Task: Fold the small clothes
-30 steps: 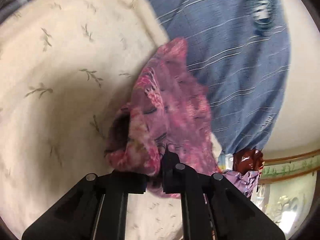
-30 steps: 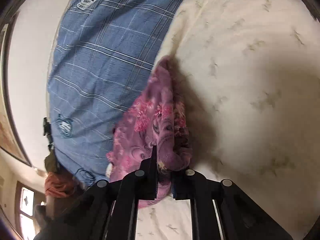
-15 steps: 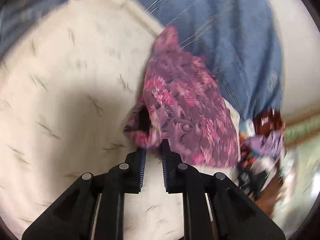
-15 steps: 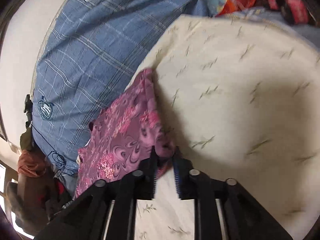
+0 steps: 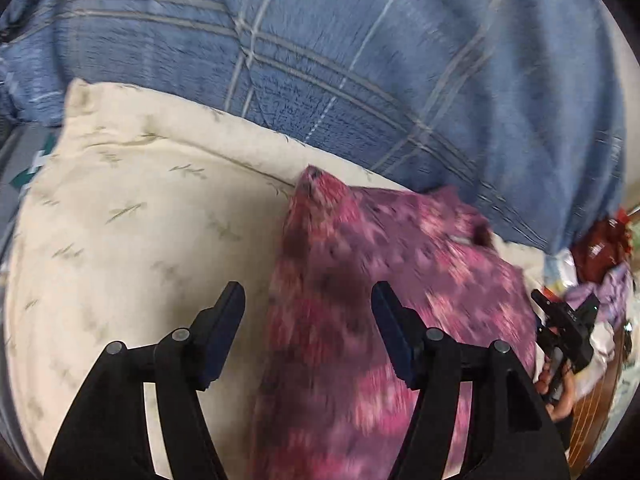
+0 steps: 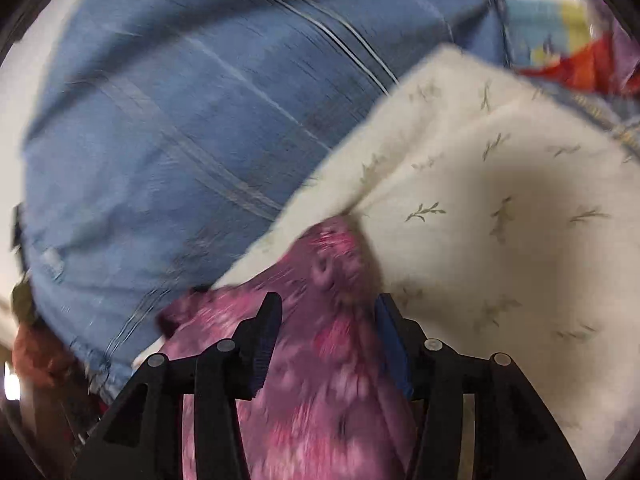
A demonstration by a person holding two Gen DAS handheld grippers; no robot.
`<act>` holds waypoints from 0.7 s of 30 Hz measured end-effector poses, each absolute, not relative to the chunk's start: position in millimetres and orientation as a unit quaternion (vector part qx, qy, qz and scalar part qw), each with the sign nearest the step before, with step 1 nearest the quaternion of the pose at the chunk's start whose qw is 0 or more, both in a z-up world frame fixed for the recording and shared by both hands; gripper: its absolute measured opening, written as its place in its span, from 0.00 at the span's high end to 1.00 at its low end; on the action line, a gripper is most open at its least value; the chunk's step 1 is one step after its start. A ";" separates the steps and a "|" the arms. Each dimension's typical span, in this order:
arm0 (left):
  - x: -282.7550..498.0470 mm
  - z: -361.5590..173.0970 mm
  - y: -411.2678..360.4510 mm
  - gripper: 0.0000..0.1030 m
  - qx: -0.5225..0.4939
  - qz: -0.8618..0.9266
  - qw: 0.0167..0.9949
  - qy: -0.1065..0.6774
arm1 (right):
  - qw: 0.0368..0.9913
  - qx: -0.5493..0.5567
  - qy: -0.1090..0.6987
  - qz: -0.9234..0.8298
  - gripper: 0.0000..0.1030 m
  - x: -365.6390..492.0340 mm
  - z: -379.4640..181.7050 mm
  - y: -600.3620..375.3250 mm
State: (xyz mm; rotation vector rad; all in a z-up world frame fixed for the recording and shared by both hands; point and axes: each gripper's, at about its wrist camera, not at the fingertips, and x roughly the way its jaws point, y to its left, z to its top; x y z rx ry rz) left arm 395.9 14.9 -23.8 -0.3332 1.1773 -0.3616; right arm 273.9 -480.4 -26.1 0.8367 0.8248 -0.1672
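- The pink and purple patterned garment (image 5: 360, 320) lies on a cream sheet printed with small sprigs (image 5: 132, 232), its far corner pointing toward a blue plaid blanket (image 5: 360, 60). Both views are smeared by motion blur, so the print on the cloth cannot be read in detail.
- In the right wrist view the same garment (image 6: 320, 380) runs from the bottom edge up to a rounded tip that touches the edge of the cream sheet (image 6: 500, 220), with the blue plaid blanket (image 6: 180, 140) behind it.
- The left gripper (image 5: 308, 312) hangs over the garment with its jaws spread wide, having just been opening; the cloth lies in the gap below them and neither pad presses on it.
- The right gripper (image 6: 328, 328) likewise has its jaws apart, having just been opening, with the garment lying between them; the cloth looks loose there.
- At the right edge of the left wrist view, the right gripper (image 5: 568, 332) shows as a black body with a hand (image 5: 556, 384) below it.
- Beyond it, a heap of mixed clothes (image 5: 600, 248) in dark red and lilac sits by the edge of the sheet.
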 end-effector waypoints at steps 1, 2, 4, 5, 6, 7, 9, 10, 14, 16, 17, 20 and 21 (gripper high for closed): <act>402.3 -28.4 9.8 0.37 -0.153 -0.171 0.800 0.554 | 0.829 0.394 0.389 -0.079 0.50 280.8 -29.0 -479.7; 409.4 -34.4 4.1 0.37 -0.149 -0.172 0.794 0.564 | 0.830 0.387 0.393 -0.075 0.50 287.4 -30.7 -477.6; 418.3 -43.5 -5.1 0.56 -0.153 -0.190 0.778 0.579 | 0.845 0.351 0.399 -0.066 0.67 298.1 -26.9 -469.0; 418.1 -39.5 -8.8 0.73 -0.144 -0.198 0.785 0.569 | 0.852 0.332 0.401 -0.060 0.83 301.4 -22.7 -464.7; 417.0 -34.8 -10.2 0.94 -0.136 -0.202 0.793 0.559 | 0.864 0.306 0.398 -0.052 0.94 303.4 -13.3 -459.0; 414.4 -27.5 -8.0 0.94 -0.141 -0.210 0.802 0.541 | 0.874 0.297 0.381 -0.044 0.94 300.9 -4.4 -457.0; 409.4 -15.8 2.7 0.94 -0.166 -0.211 0.823 0.501 | 0.902 0.314 0.298 -0.006 0.94 283.2 21.2 -459.7; 409.7 -14.7 8.1 0.94 -0.177 -0.207 0.829 0.489 | 0.905 0.326 0.275 -0.006 0.94 277.6 23.4 -464.6; 424.1 -43.9 16.5 0.94 -0.171 -0.141 0.829 0.514 | 0.881 0.344 0.322 -0.045 0.94 293.9 -7.2 -476.2; 428.3 -58.9 16.3 0.92 -0.160 -0.124 0.821 0.534 | 0.862 0.342 0.368 -0.067 0.93 300.1 -31.6 -476.9; 426.6 -56.7 17.0 0.90 -0.155 -0.123 0.824 0.531 | 0.852 0.344 0.388 -0.076 0.92 302.0 -40.0 -477.1; 415.7 -40.2 24.0 0.86 -0.152 -0.129 0.824 0.530 | 0.859 0.339 0.374 -0.092 0.83 289.6 -30.0 -474.7; 406.9 -31.1 27.9 0.86 -0.145 -0.133 0.829 0.523 | 0.868 0.320 0.366 -0.098 0.83 281.7 -19.9 -469.7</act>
